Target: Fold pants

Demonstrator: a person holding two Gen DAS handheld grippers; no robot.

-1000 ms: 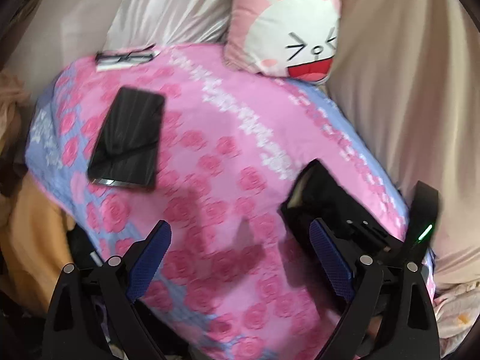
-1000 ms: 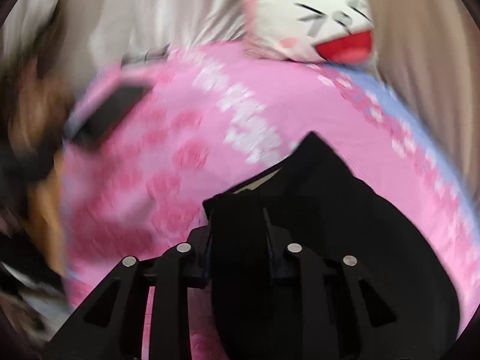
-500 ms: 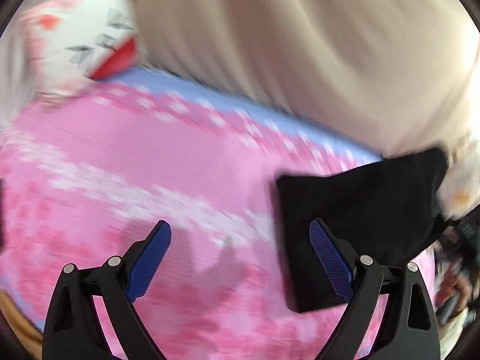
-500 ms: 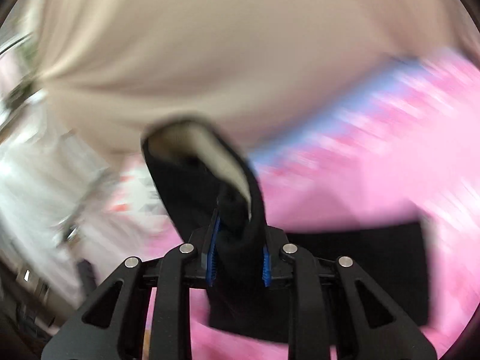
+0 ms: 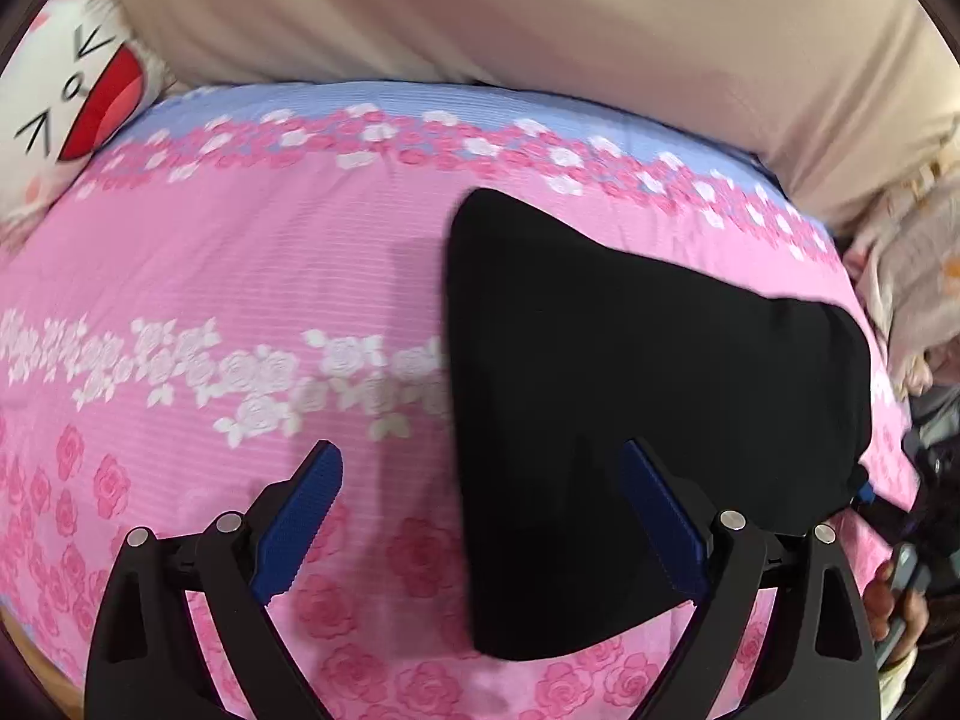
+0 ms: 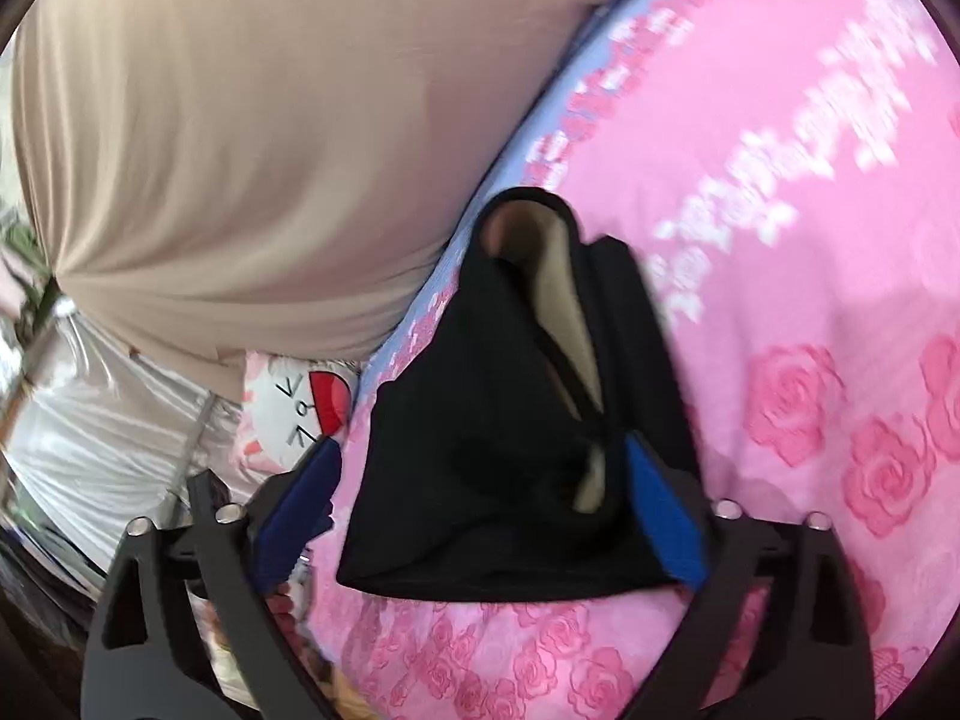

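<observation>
Folded black pants lie on the pink rose-print bedspread, toward its right side. My left gripper is open just above the spread; its right pad hangs over the pants' near part, its left pad over bare spread. In the right wrist view the pants show a beige lining at the bunched waistband. My right gripper is opening, jaws wide on either side of that bunched end, pads off the cloth.
A big beige cushion runs along the far edge of the bed. A white-and-pink bunny pillow lies at the far left. A hand holding a grip shows at the lower right. White pleated fabric lies beyond the bed.
The right gripper has let go of the pants' bunched end and spread its jaws. The left gripper swept right across the bed, from the phone side to over the pants.
</observation>
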